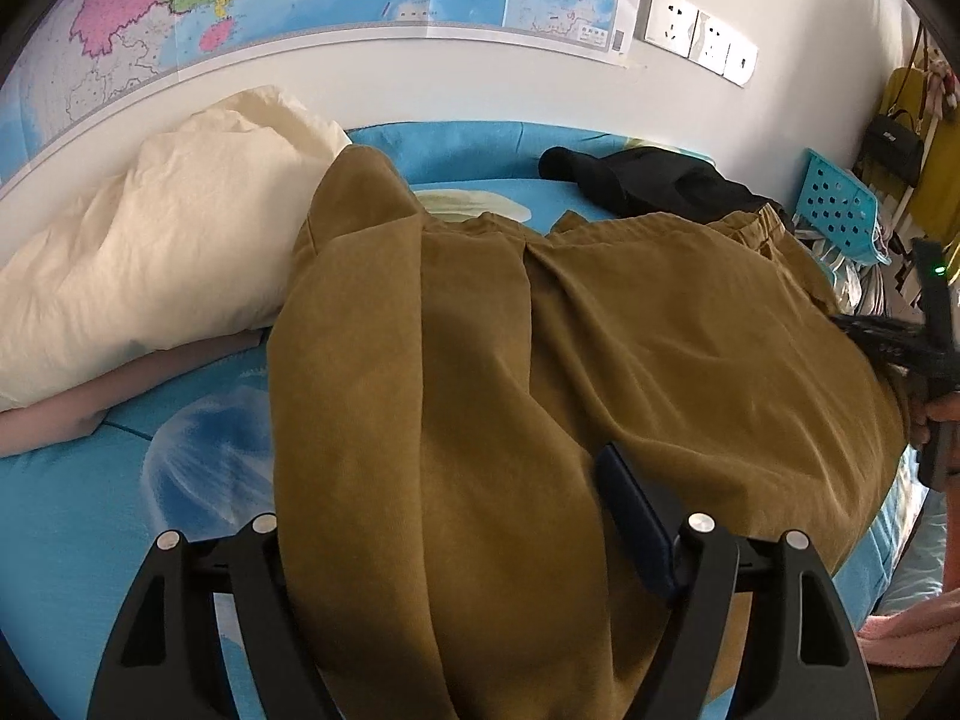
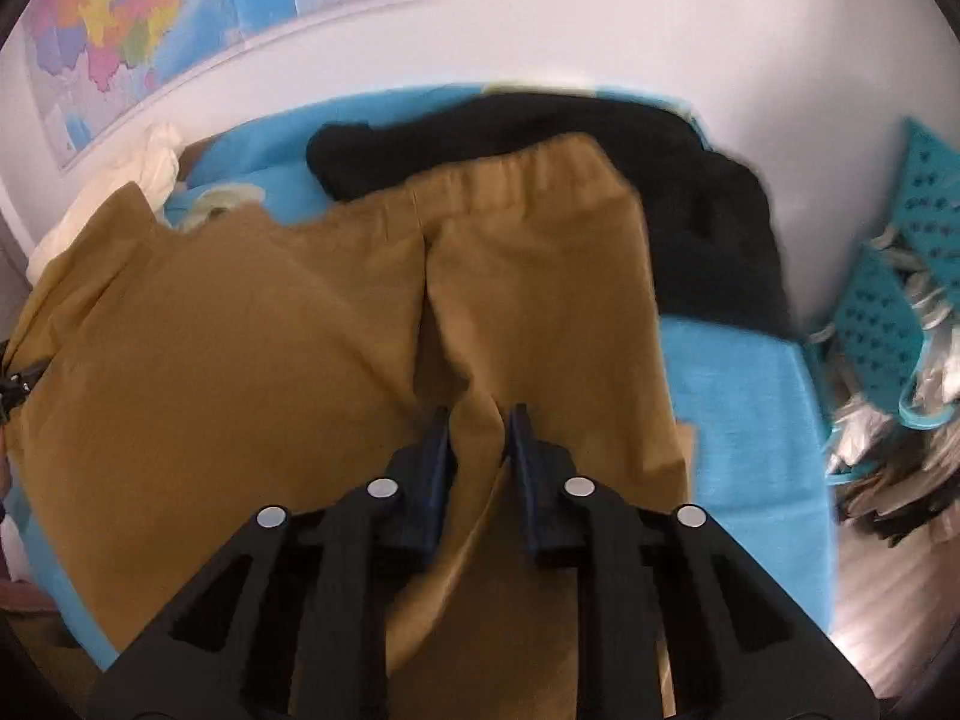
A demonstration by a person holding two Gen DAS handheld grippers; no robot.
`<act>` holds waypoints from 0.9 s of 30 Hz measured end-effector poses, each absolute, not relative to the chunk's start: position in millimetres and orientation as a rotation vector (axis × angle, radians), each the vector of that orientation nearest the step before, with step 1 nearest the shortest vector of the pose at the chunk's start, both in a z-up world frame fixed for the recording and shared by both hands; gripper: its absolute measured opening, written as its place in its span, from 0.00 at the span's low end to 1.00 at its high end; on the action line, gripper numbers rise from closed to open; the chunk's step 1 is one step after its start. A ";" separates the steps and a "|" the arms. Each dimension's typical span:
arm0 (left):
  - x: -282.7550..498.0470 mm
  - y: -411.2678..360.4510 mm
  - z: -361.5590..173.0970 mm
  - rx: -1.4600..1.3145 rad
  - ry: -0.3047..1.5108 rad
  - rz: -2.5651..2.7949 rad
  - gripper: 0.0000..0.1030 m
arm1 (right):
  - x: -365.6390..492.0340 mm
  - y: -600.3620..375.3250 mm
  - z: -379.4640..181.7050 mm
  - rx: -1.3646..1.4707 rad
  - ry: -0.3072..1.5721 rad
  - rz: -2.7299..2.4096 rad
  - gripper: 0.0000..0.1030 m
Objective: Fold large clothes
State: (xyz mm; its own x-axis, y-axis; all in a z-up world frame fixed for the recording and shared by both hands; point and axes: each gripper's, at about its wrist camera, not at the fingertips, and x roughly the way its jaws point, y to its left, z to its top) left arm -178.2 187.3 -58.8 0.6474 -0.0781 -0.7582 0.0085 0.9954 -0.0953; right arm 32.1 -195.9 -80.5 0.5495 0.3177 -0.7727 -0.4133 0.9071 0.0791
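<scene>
Brown trousers (image 1: 540, 360) lie spread on the blue bedsheet (image 1: 90, 510), waistband (image 2: 540, 174) toward the wall. My left gripper (image 1: 444, 468) sits low at their near edge. Its right finger (image 1: 636, 516) rests on top of the cloth, its left finger is hidden under a fold, and the jaws stand wide. In the right wrist view my right gripper (image 2: 480, 414) has its fingers close together, pinching a raised ridge of the trousers (image 2: 300, 330) near the crotch seam. The right gripper (image 1: 936, 360) also shows at the left wrist view's right edge, held by a hand.
A cream pillow (image 1: 150, 240) lies at the left against the wall. A black garment (image 2: 690, 192) lies beyond the waistband. A teal perforated basket (image 2: 900, 276) with clutter stands off the bed's right side. A pink cloth (image 1: 912, 630) sits at the lower right.
</scene>
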 end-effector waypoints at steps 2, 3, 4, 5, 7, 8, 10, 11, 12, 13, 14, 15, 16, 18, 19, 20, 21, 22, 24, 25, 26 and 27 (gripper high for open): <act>-177.2 186.8 -59.9 -0.082 0.869 -0.044 0.74 | 29.3 -192.9 -79.2 -0.144 0.880 0.420 0.18; -176.9 186.3 -60.4 -0.079 0.869 -0.042 0.74 | 26.3 -188.9 -77.2 -0.167 0.874 0.397 0.19; -176.5 186.1 -60.5 -0.077 0.870 -0.041 0.74 | 24.0 -187.6 -74.6 -0.171 0.875 0.381 0.20; -176.8 186.5 -60.4 -0.078 0.869 -0.041 0.74 | 23.7 -187.5 -71.8 -0.160 0.874 0.379 0.21; -177.2 188.1 -59.3 -0.088 0.870 -0.042 0.74 | 20.2 -187.5 -61.4 -0.137 0.851 0.389 0.27; -177.6 188.0 -58.6 -0.087 0.868 -0.045 0.74 | 16.6 -187.3 -54.3 -0.118 0.830 0.405 0.30; -178.6 188.1 -57.3 -0.081 0.863 -0.052 0.74 | 9.3 -180.2 -38.4 -0.082 0.784 0.467 0.42; -178.7 187.5 -57.4 -0.078 0.863 -0.055 0.74 | 5.5 -175.5 -33.0 -0.086 0.768 0.488 0.42; -177.9 187.2 -58.3 -0.074 0.865 -0.058 0.74 | 2.3 -168.2 -28.8 -0.096 0.760 0.521 0.42; -176.7 187.2 -59.2 -0.075 0.868 -0.061 0.74 | 0.6 -158.2 -26.9 -0.107 0.758 0.564 0.43; -174.7 188.0 -60.8 -0.083 0.873 -0.065 0.74 | 1.4 -148.2 -28.1 -0.119 0.760 0.589 0.43; -172.9 188.6 -62.1 -0.089 0.876 -0.069 0.74 | 4.7 -138.2 -32.8 -0.139 0.774 0.604 0.43; -171.6 188.7 -62.8 -0.092 0.878 -0.071 0.74 | 9.9 -131.6 -39.0 -0.158 0.791 0.608 0.43; -168.9 189.6 -64.5 -0.102 0.885 -0.072 0.74 | 24.0 -119.8 -63.1 -0.197 0.854 0.582 0.43; -168.4 189.7 -65.1 -0.103 0.887 -0.073 0.74 | 30.9 -118.2 -73.0 -0.207 0.876 0.570 0.43; -167.9 189.7 -65.7 -0.104 0.889 -0.074 0.74 | 37.4 -118.3 -83.2 -0.193 0.894 0.568 0.43; -167.4 190.1 -66.4 -0.107 0.890 -0.074 0.74 | 40.8 -119.4 -87.8 -0.171 0.897 0.569 0.44; -166.7 190.7 -67.6 -0.114 0.893 -0.074 0.74 | 39.1 -118.6 -87.0 -0.174 0.894 0.566 0.44; -165.8 191.9 -68.7 -0.119 0.897 -0.073 0.74 | 34.2 -118.1 -81.0 -0.186 0.886 0.557 0.44; -166.2 192.0 -68.5 -0.120 0.896 -0.073 0.74 | 31.7 -121.1 -77.6 -0.173 0.889 0.557 0.44; -166.5 192.0 -68.3 -0.119 0.896 -0.073 0.74 | 30.1 -124.3 -74.3 -0.158 0.892 0.558 0.44; -166.9 191.8 -68.2 -0.120 0.897 -0.071 0.74 | 28.2 -127.2 -71.6 -0.145 0.892 0.563 0.44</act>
